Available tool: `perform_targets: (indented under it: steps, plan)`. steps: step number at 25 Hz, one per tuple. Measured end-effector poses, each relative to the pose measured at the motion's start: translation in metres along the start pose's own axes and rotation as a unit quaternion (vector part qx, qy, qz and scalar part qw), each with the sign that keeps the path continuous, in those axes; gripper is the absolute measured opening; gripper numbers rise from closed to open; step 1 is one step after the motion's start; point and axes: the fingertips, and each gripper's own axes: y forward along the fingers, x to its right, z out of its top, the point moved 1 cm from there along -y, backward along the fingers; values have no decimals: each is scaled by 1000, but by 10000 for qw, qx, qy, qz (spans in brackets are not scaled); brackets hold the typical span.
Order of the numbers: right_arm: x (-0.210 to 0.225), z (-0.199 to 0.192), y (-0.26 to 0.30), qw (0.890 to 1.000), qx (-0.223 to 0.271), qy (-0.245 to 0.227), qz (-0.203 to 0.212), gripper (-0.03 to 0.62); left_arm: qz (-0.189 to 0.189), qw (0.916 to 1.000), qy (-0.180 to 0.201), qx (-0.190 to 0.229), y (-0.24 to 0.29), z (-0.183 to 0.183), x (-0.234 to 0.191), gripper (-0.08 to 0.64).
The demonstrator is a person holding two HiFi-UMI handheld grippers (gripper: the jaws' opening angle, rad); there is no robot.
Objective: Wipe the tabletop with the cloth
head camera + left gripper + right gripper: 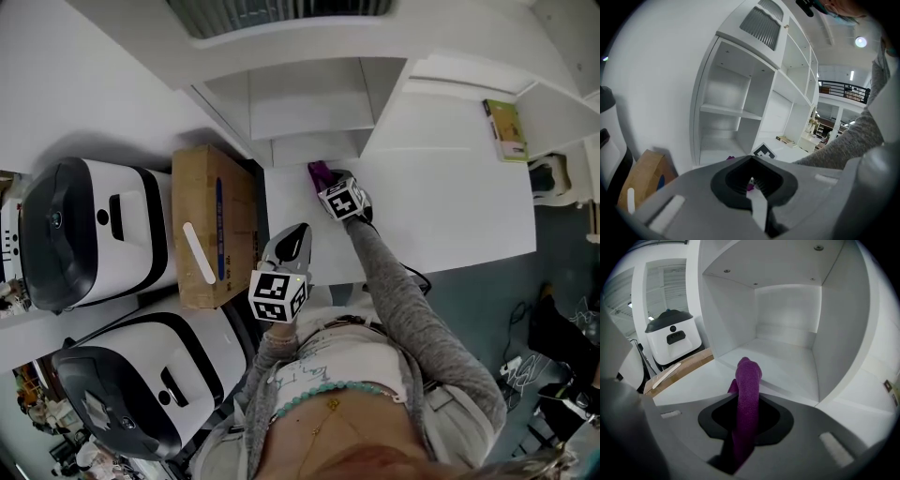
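Note:
A purple cloth (747, 401) is pinched upright between the jaws of my right gripper (745, 427), which is shut on it. In the head view the right gripper (330, 180) sits at the far left part of the white tabletop (450, 206), with the cloth (320, 172) poking out toward the shelf unit. My left gripper (292, 242) hovers at the tabletop's near left edge; its jaws are closed together with nothing between them (752, 185). A bit of the cloth (750, 187) shows past the left gripper's jaws.
A white shelf unit (309, 103) rises behind the tabletop. A cardboard box (214, 225) stands left of the table, beside two white-and-black machines (94, 234). A green-yellow book (506, 129) lies at the far right. Cables and bags lie on the floor at right.

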Motion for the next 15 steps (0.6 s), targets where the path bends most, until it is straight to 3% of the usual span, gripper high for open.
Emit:
perform_targets:
  steps: [15]
  plan:
    - [42,-23,-22,9997,-22,189,-133,97,-223,9997,56,-90,19,0,41,0]
